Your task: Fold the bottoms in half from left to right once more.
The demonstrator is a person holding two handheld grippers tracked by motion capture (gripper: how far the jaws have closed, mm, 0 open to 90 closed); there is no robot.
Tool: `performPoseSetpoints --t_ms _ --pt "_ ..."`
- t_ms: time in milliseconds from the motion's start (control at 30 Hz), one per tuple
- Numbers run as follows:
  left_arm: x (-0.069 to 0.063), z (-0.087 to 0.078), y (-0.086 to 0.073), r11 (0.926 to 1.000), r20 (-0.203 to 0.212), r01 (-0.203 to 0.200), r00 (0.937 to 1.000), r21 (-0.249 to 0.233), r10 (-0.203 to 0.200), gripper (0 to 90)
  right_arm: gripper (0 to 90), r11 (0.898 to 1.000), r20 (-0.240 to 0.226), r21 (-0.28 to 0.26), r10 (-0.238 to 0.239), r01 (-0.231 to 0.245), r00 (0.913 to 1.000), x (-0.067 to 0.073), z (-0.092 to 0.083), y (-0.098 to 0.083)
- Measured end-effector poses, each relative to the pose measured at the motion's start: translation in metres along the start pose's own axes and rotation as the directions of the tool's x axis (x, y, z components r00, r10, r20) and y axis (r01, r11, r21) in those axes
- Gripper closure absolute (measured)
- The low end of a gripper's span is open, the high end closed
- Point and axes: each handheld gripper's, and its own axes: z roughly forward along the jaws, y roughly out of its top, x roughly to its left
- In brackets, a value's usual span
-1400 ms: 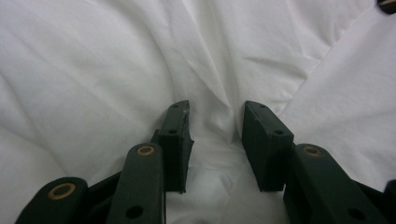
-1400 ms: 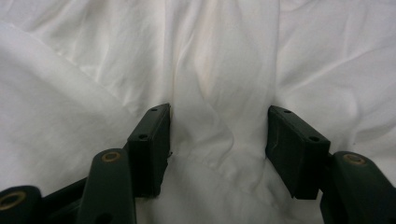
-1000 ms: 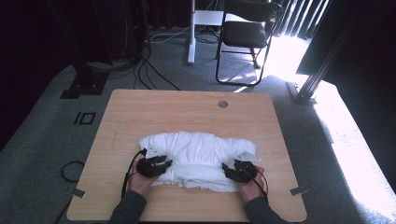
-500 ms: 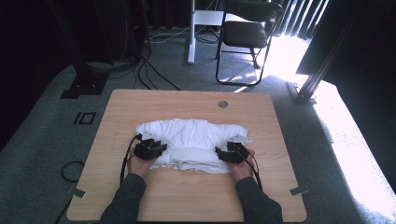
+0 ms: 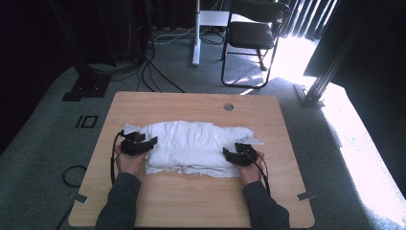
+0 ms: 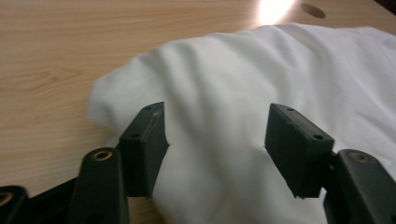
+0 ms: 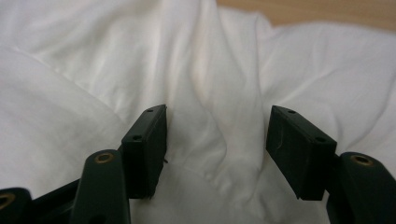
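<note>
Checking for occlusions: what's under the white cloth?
The cloth lies folded in layers on the table; bare wood shows all around it. Its own lower layers peek out at the near edge. Whatever lies beneath the middle is covered.

Left gripper (image 5: pixel 152 142) just opened, right gripper (image 5: pixel 226 153) open

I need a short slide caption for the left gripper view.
Left gripper, jaws open, above a folded white cloth on a wooden table.
</note>
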Motion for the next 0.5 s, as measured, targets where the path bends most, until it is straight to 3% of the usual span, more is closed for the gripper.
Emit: performPoseSetpoints --t_ms 33,200,300,467,500 --pt "0.006 0.001 -0.002 0.9992 0.003 0.036 0.9993 0.018 -0.036 36.0 38.1 1.000 0.001 -0.011 0.000 0.000 1.0000 0.001 -0.003 0.002" --pt "0.011 0.013 -0.007 0.9946 -0.018 0.066 0.9978 0.080 -0.064 22.6 38.0 0.996 0.005 -0.073 -0.047 0.047 0.9989 0.016 -0.016 0.021" --pt "0.013 0.025 -0.013 0.9895 -0.033 0.078 0.9966 0.121 -0.075 19.3 38.0 0.993 -0.005 -0.092 -0.081 0.080 0.9967 0.028 -0.017 0.030" --pt "0.012 0.029 -0.015 0.9890 -0.038 0.066 0.9974 0.133 -0.061 17.3 36.8 0.989 -0.051 -0.105 -0.107 0.102 0.9929 0.045 -0.012 0.043" --pt "0.010 0.029 -0.015 0.9886 -0.011 0.055 0.9985 0.140 -0.054 17.7 36.7 0.989 -0.057 -0.104 -0.111 0.105 0.9921 0.048 -0.011 0.045"
